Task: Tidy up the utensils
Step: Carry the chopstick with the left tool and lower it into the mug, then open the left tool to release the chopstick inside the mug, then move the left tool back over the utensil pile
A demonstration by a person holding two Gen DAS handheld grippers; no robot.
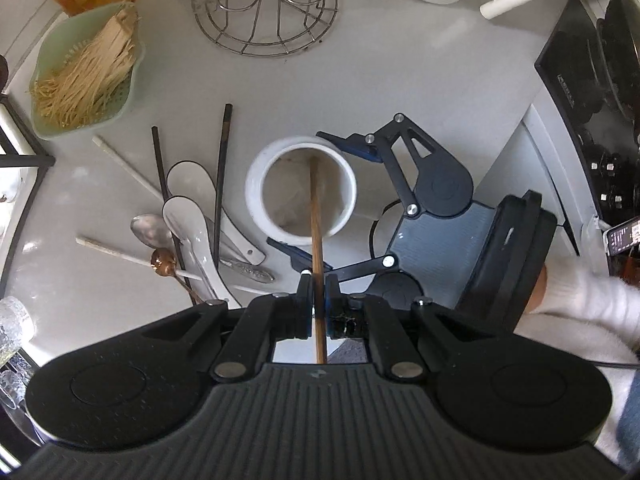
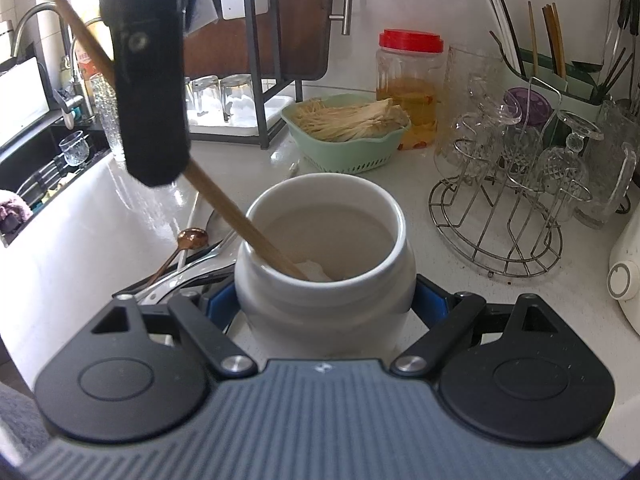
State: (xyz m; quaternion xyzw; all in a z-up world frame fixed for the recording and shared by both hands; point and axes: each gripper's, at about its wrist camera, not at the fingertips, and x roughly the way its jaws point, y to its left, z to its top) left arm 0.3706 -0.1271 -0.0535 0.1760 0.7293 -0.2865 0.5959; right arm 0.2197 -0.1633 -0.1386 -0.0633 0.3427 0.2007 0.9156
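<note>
The left gripper [image 1: 319,286] is clamped on 1 wooden chopstick [image 1: 316,216] whose tip dips inside the white jar [image 1: 300,192], leaning on the rim at 9 o'clock in the right wrist view. The right gripper [image 2: 325,300] grips the jar by both sides. Loose utensils [image 1: 188,220] crowd the table [image 1: 420,80] at 9 o'clock of the jar; 12 o'clock lies bare up to the wire rack [image 1: 266,12].

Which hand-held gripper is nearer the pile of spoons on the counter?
Left. The left hand-held gripper, holding a chopstick, sits just beside the spoons; the right hand-held gripper clamps the jar beyond.
</note>
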